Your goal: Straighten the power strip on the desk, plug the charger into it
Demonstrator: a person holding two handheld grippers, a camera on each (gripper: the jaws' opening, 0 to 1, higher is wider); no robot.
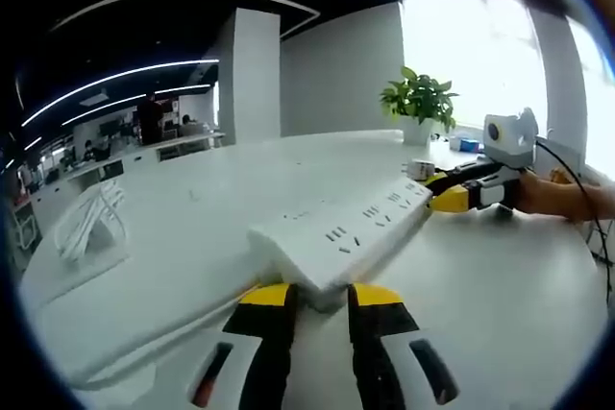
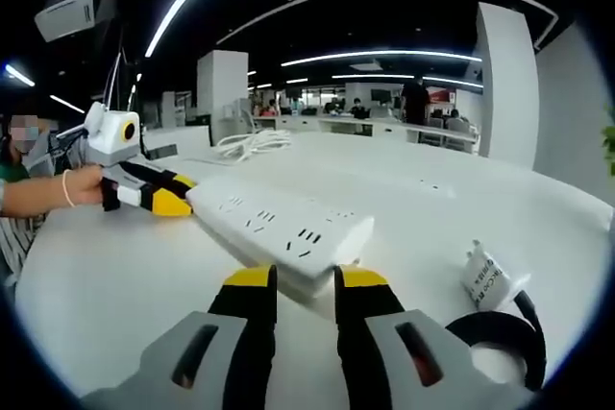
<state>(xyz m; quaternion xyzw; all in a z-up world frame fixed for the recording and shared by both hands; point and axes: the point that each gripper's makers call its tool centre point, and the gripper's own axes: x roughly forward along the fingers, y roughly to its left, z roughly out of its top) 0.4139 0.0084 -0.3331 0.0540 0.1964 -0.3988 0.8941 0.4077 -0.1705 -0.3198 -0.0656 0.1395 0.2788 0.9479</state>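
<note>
A white power strip (image 1: 341, 228) stretches between my two grippers. In the left gripper view, my left gripper (image 1: 317, 295) is shut on its near end, and my right gripper (image 1: 447, 197) clamps the far end at the right. The right gripper view mirrors this: the right gripper (image 2: 305, 280) is shut on the near end of the strip (image 2: 279, 223), and the left gripper (image 2: 178, 201) grips the far end. The white charger (image 2: 488, 276) lies on the desk to the right, beside its coiled black cable (image 2: 500, 333). I cannot tell whether the strip touches the desk.
The white desk (image 1: 192, 199) is wide and curved. A bundle of white cord (image 1: 86, 223) lies at its left edge and also appears far back (image 2: 252, 144). A potted plant (image 1: 420, 98) stands at the far side. A person's hand (image 2: 53, 194) holds the left gripper.
</note>
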